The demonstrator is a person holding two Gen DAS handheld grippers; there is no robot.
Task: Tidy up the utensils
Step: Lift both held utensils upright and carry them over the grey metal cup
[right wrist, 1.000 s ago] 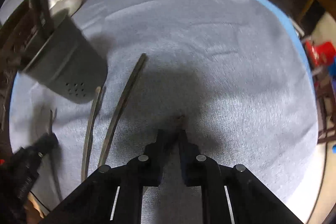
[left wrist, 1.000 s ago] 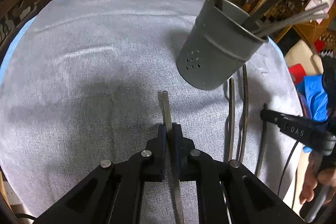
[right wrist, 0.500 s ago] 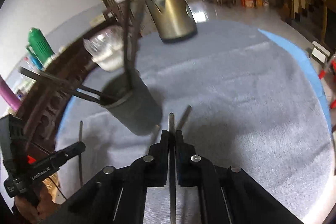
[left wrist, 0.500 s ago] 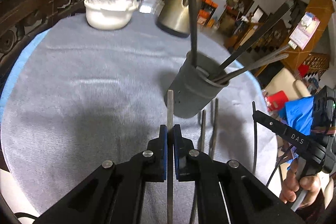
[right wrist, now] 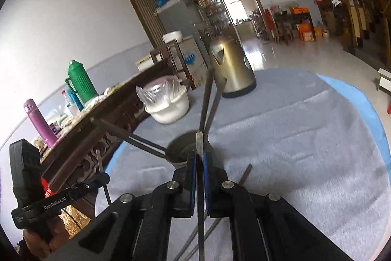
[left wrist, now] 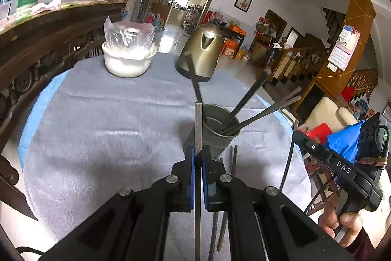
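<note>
In the left wrist view my left gripper [left wrist: 198, 151] is shut on a flat metal utensil [left wrist: 198, 121] that sticks up past the pads, just in front of the grey utensil cup [left wrist: 220, 138]. Several utensils stand in the cup. My right gripper [left wrist: 297, 137] shows at the right, held by a hand. In the right wrist view my right gripper [right wrist: 199, 155] is shut on another flat metal utensil [right wrist: 200, 141], close to the cup [right wrist: 179, 151]. My left gripper [right wrist: 105, 179] appears at the left with its thin utensil [right wrist: 100, 165].
A few loose utensils [left wrist: 233, 163] lie on the grey tablecloth [left wrist: 110, 129] beside the cup, one more [right wrist: 245, 174] to the right. A brass kettle [left wrist: 202, 53] and a bag-covered white bowl [left wrist: 127, 60] stand at the far side. A carved wooden rail [left wrist: 36, 40] borders the left.
Both grippers have risen off the tablecloth and tilted up, each carrying a utensil. The right one closed on its utensil before lifting. The cup now lies lower and closer ahead.
</note>
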